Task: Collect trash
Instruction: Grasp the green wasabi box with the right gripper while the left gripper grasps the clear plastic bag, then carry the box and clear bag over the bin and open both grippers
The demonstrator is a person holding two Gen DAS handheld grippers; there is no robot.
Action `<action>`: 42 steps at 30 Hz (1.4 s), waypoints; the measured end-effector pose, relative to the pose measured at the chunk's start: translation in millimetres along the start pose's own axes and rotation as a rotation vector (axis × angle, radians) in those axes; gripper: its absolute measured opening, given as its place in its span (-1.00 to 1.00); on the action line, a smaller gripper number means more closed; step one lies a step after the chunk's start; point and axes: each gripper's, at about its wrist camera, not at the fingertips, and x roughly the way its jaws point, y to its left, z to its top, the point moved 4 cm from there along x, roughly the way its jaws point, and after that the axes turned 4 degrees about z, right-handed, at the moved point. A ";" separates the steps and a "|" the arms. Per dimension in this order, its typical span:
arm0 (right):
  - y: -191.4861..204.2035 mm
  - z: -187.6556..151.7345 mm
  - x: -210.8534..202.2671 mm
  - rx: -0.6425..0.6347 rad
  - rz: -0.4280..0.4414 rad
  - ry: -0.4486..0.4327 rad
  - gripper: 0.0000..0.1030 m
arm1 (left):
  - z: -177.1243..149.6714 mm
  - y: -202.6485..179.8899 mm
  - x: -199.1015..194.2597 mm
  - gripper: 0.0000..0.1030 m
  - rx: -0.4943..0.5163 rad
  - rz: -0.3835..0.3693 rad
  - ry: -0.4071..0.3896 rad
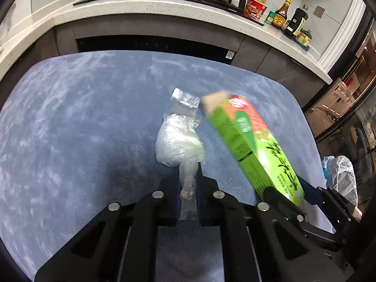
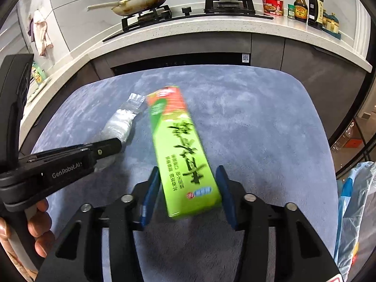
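A crumpled clear plastic wrapper (image 1: 178, 138) lies on the blue-grey mat (image 1: 70, 117). My left gripper (image 1: 188, 176) is shut on the wrapper's near tail. It also shows in the right wrist view (image 2: 110, 144), with the wrapper (image 2: 119, 124) beyond it. A long green carton (image 2: 183, 155) with red at its far end sits tilted between the blue pads of my right gripper (image 2: 188, 188). The jaws stand on either side of the carton, touching or nearly so. The carton (image 1: 249, 145) looks lifted off the mat in the left wrist view, with the right gripper (image 1: 291, 190) at its near end.
A plastic trash bag (image 2: 352, 211) hangs off the mat's right side, also in the left wrist view (image 1: 340, 174). A kitchen counter (image 2: 211, 28) behind holds a stove with pans, sauce bottles (image 2: 300, 4) and a noodle cup (image 2: 272, 5). A dark oven front sits below.
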 end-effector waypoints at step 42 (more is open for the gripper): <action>-233.6 -151.7 -270.2 0.394 -0.297 -0.054 -0.26 | -119.8 -329.6 -105.6 -0.86 0.411 -0.269 0.087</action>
